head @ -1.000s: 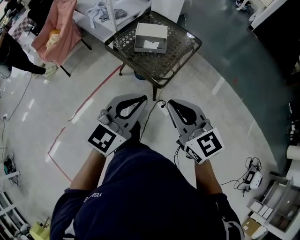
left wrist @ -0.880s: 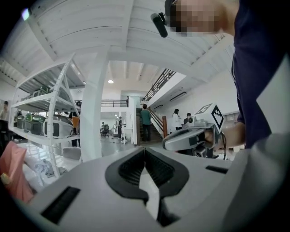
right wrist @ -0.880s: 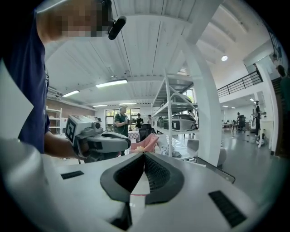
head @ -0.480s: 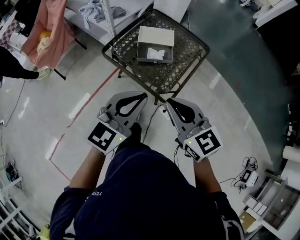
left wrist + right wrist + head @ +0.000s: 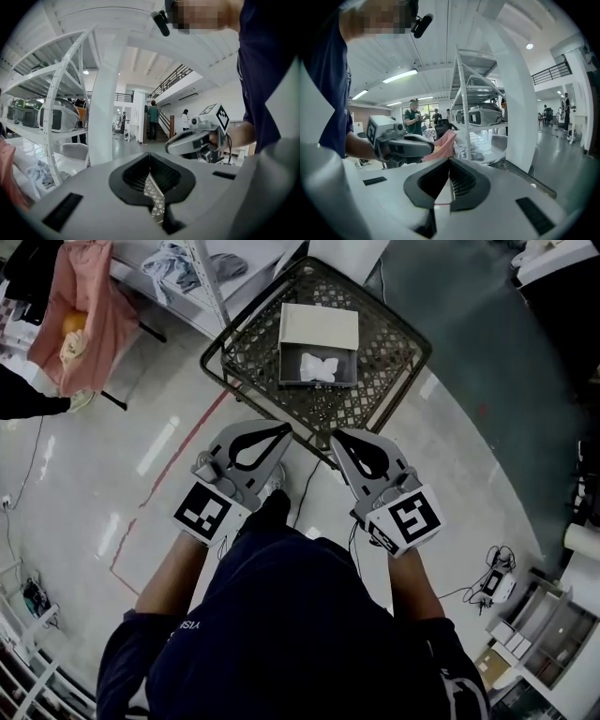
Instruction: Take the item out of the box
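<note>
An open white box (image 5: 320, 342) sits on a dark metal mesh table (image 5: 253, 352) ahead of me. A crumpled white item (image 5: 317, 367) lies inside the box. My left gripper (image 5: 282, 435) and right gripper (image 5: 335, 440) are held side by side just short of the table's near edge, both shut with nothing between the jaws. In the left gripper view the left gripper (image 5: 150, 157) has its jaws together, and a sliver of the mesh table shows below them. The right gripper (image 5: 449, 161) looks the same in its own view.
White shelving (image 5: 202, 277) with clothes (image 5: 178, 259) stands at the back left. A pink garment (image 5: 70, 310) hangs on a rack at far left. Red tape lines (image 5: 164, 479) mark the pale floor. Cables and a device (image 5: 492, 582) lie at the right.
The table and box have come closer and lower in the head view as I stepped forward. Both grippers stay shut and side by side.
</note>
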Action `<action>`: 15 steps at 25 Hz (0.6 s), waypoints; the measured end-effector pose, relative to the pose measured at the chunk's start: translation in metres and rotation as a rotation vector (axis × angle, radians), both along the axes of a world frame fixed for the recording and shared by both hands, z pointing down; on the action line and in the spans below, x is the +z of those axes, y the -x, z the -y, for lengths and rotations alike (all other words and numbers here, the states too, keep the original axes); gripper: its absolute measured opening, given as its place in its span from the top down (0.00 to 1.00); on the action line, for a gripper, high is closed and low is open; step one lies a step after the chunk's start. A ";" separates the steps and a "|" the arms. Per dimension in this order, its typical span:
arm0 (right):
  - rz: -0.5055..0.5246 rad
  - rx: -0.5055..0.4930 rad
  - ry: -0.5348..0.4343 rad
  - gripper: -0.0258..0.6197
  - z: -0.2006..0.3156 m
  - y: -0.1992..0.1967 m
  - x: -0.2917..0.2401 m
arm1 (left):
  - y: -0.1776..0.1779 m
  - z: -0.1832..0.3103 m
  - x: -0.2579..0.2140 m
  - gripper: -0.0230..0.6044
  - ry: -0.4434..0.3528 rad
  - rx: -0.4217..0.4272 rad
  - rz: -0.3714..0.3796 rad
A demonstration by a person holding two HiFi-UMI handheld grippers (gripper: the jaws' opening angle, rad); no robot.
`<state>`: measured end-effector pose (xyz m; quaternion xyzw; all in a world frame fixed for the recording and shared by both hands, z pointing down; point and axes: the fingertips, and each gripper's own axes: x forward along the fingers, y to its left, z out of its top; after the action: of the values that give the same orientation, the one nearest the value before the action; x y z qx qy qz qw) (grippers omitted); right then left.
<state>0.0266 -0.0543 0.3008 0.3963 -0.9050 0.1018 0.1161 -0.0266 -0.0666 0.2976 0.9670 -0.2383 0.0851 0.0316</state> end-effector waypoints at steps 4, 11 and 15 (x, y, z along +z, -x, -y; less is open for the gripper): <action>-0.011 0.021 0.007 0.92 0.032 0.000 0.006 | 0.003 0.032 0.007 0.95 0.001 0.022 0.020; -0.040 0.028 0.028 0.92 0.063 -0.001 0.013 | 0.006 0.061 0.017 0.95 0.022 0.023 0.014; -0.050 0.015 0.041 0.92 0.075 -0.001 0.019 | 0.007 0.074 0.025 0.95 0.041 0.004 0.005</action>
<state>0.0276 -0.1297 0.3203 0.4032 -0.8965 0.1116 0.1459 -0.0332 -0.1404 0.3225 0.9664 -0.2347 0.0923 0.0506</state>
